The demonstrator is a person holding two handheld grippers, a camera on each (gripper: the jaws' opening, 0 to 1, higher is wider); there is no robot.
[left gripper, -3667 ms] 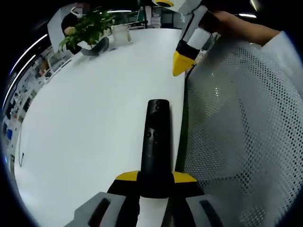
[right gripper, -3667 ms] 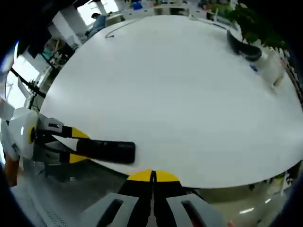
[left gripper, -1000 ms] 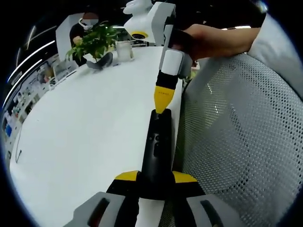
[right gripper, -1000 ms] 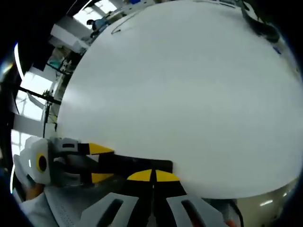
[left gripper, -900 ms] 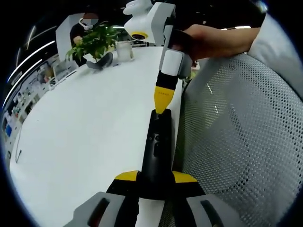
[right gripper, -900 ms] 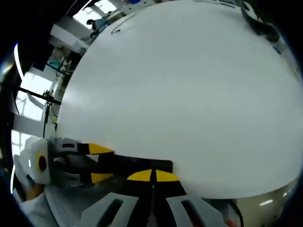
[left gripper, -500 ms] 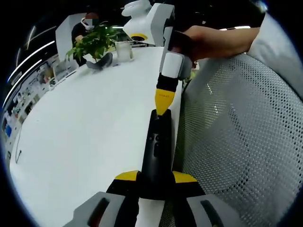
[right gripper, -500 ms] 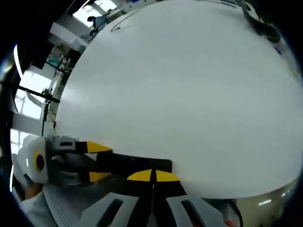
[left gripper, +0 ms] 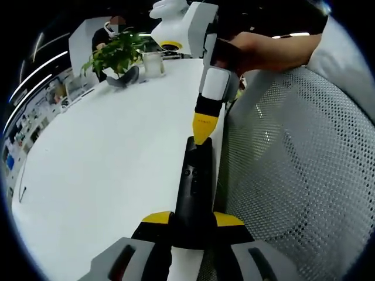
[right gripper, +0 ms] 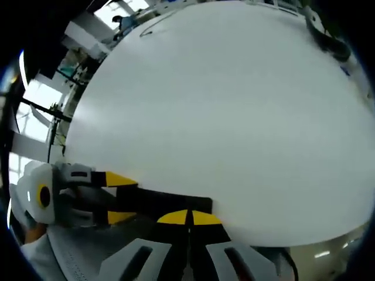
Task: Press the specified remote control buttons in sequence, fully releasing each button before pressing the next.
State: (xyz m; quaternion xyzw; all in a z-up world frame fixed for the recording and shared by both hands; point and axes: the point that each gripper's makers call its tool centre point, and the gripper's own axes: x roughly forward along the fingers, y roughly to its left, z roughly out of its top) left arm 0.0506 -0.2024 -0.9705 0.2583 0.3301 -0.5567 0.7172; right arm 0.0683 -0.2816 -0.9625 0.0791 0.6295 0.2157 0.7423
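Black plastic remote control point(left gripper: 193, 187), long and slim, is being clamped at its near end by the left gripper point(left gripper: 193, 221), whose 2 yellow-tipped jaws are closed against its sides; it is projecting forward over the edge of the white table point(left gripper: 105, 152). In the right gripper view the same remote control point(right gripper: 158, 202) is lying crosswise just ahead of the right gripper point(right gripper: 188, 218), whose 2 jaws are pressed together with no gap and nothing between them. Change since 1 second ago: the right gripper point(left gripper: 202, 126) is sitting slightly farther up the remote's far end, its yellow tip now at the top edge and no longer bearing down on the face; likely a press is being released, with the next button in the sequence not yet started. Surface: smooth, matte white, broad and rounded. Room: a potted plant point(left gripper: 114, 50) and a pale cup point(left gripper: 153, 61) are standing at the table's far side; a grey mesh chair back point(left gripper: 293, 175) is sitting just beside the remote; office shelving is showing beyond, too small to read.
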